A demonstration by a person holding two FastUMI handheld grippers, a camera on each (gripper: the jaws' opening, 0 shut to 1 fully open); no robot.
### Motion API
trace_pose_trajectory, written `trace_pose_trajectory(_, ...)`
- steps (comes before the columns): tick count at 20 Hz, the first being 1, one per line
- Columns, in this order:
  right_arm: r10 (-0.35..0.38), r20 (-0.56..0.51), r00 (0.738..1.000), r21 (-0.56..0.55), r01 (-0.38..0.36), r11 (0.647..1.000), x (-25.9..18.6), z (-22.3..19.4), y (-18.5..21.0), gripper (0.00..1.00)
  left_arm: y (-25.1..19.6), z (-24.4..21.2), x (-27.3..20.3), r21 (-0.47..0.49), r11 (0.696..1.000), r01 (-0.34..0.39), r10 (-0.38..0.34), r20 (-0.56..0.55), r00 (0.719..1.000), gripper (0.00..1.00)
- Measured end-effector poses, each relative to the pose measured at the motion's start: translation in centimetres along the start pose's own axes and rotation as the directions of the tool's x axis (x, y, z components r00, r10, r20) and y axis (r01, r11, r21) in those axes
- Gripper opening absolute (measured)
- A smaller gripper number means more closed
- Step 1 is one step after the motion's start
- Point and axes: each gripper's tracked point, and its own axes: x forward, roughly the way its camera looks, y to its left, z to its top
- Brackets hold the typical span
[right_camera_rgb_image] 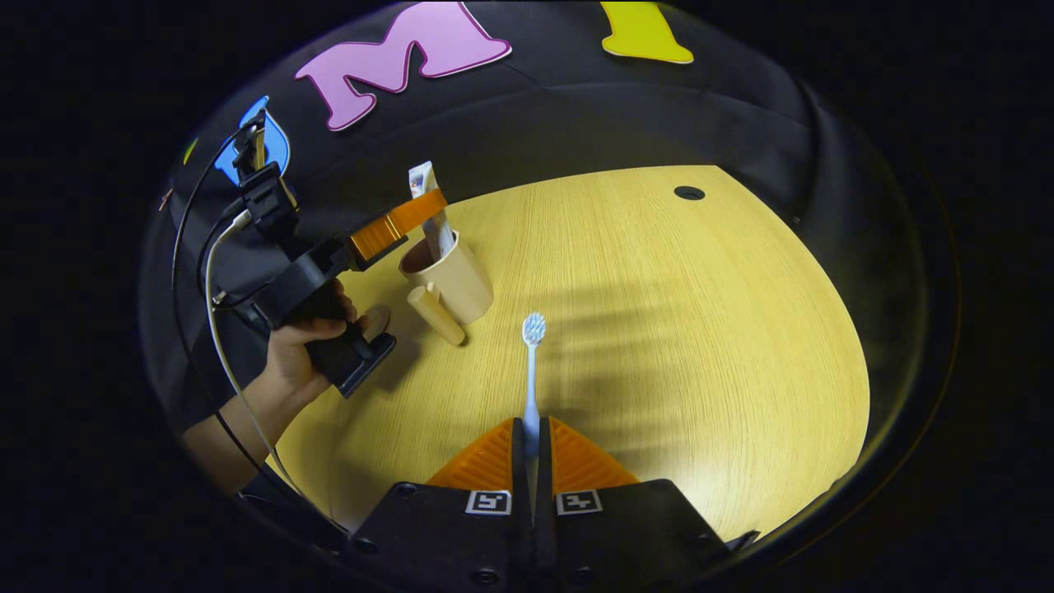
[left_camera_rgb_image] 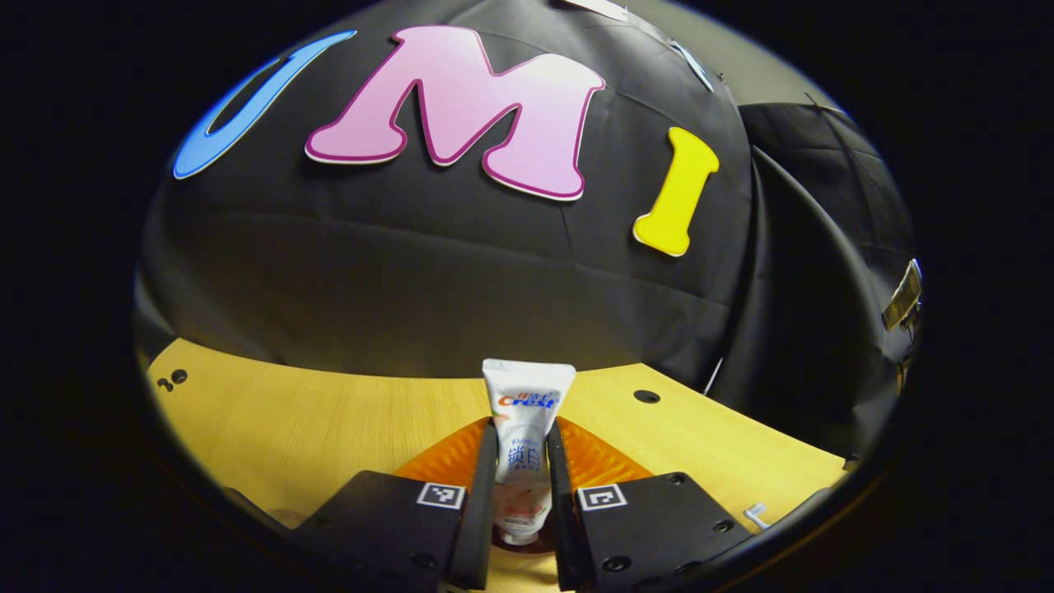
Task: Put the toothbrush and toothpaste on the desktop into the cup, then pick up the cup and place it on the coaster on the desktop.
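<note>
Left hand-held gripper [left_camera_rgb_image: 522, 486] clamps the soft white toothpaste tube [left_camera_rgb_image: 524, 428] mid-body, cap down over the beige plastic cup [right_camera_rgb_image: 451, 280]. Right hand-held gripper [right_camera_rgb_image: 532, 449] pinches the light, stiff, pale-blue toothbrush [right_camera_rgb_image: 532, 371] by its slim handle, bristles forward above the yellow wooden desk [right_camera_rgb_image: 700, 346]. Judged: both objects weigh little; the tube deforms under pressure.

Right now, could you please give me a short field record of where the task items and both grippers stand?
left gripper: shut on toothpaste
toothpaste: upright, lower end in the cup
cup: standing on the wooden table
right gripper: shut on toothbrush
toothbrush: bristle head pointing away, not yet in the cup
</note>
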Motion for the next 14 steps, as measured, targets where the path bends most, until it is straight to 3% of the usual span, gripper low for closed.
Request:
trace_pose_trajectory(1,0.001,0.001,1.000,-0.004,-0.001,1.000,0.0,-0.1,0.1,0.05,0.2,0.0,-0.2,0.005,1.000,-0.012,0.012,-0.005,1.000,0.31)
trace_pose_trajectory(3,0.005,0.008,1.000,-0.012,-0.005,1.000,-0.1,-0.1,0.4,0.05,0.6,0.4,-0.9,0.018,0.999,-0.047,0.048,-0.013,0.999,0.58)
trace_pose_trajectory(4,0.011,0.012,1.000,-0.010,-0.010,1.000,0.0,0.2,0.6,0.05,0.5,1.0,-1.4,0.019,0.998,-0.056,0.056,-0.002,0.998,0.83)
trace_pose_trajectory(6,0.022,0.023,1.000,-0.004,-0.021,1.000,-0.2,0.5,1.2,0.05,0.2,2.2,-2.6,0.012,0.998,-0.057,0.057,0.019,0.998,0.95)
trace_pose_trajectory(14,0.065,0.149,0.987,-0.026,-0.061,0.998,-1.4,6.3,3.7,0.05,0.9,7.5,-11.6,0.000,0.990,-0.143,0.142,0.077,0.987,0.97)
